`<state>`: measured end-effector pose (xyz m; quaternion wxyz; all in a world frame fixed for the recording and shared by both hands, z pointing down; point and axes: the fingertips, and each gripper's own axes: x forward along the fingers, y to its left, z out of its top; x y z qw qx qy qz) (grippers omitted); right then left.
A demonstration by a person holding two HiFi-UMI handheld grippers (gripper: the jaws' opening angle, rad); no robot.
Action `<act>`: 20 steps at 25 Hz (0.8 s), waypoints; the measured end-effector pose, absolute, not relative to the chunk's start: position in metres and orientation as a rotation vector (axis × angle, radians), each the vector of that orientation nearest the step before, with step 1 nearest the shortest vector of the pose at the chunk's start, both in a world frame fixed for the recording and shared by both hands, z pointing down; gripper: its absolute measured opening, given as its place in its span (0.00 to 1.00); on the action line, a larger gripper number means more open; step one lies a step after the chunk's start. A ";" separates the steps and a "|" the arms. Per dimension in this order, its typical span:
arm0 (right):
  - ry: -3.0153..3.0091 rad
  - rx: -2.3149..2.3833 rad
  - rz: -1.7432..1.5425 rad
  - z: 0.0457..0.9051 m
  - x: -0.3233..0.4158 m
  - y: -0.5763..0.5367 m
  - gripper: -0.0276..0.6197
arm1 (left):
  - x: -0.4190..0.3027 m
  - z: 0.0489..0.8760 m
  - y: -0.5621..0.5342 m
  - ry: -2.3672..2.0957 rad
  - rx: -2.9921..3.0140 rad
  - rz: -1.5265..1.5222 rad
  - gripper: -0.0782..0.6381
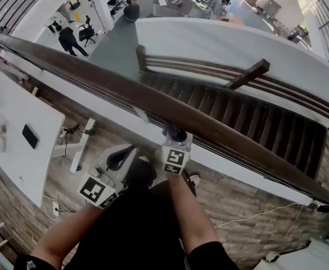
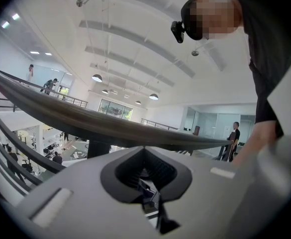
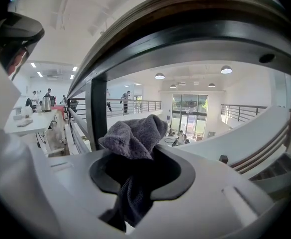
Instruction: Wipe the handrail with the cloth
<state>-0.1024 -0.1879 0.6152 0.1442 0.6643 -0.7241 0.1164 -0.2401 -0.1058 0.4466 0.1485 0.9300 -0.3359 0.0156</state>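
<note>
A dark wooden handrail (image 1: pixel 153 100) runs diagonally from upper left to lower right in the head view. My right gripper (image 1: pixel 174 140) points up at its near side and is shut on a grey cloth (image 1: pixel 175 133), which sits right against the rail. In the right gripper view the bunched cloth (image 3: pixel 135 136) sticks out from the jaws of the right gripper (image 3: pixel 141 156), just beneath the handrail (image 3: pixel 185 24). My left gripper (image 1: pixel 119 159) hangs lower and to the left, apart from the rail. Its jaws, in the left gripper view (image 2: pixel 144 151), meet with nothing between them, and the handrail (image 2: pixel 85 123) crosses ahead.
A black post (image 3: pixel 98 108) holds the rail beside the cloth. A staircase (image 1: pixel 237 111) drops away beyond the railing. At the left stands a white table (image 1: pixel 18 134) with a phone (image 1: pixel 30 136) on it. A person's bare forearms (image 1: pixel 189 218) reach forward over wood flooring with a loose cable (image 1: pixel 254 214).
</note>
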 end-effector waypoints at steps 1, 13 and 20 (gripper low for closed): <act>-2.081 1.916 0.332 0.615 -0.099 -0.188 0.20 | -0.238 0.446 -0.105 -0.963 2.677 0.045 0.11; -2.048 1.930 0.318 0.616 -0.069 -0.173 0.20 | -0.216 0.446 -0.092 -0.924 2.686 0.052 0.11; -2.042 1.932 0.325 0.618 -0.053 -0.163 0.20 | -0.209 0.445 -0.086 -0.925 2.692 0.052 0.11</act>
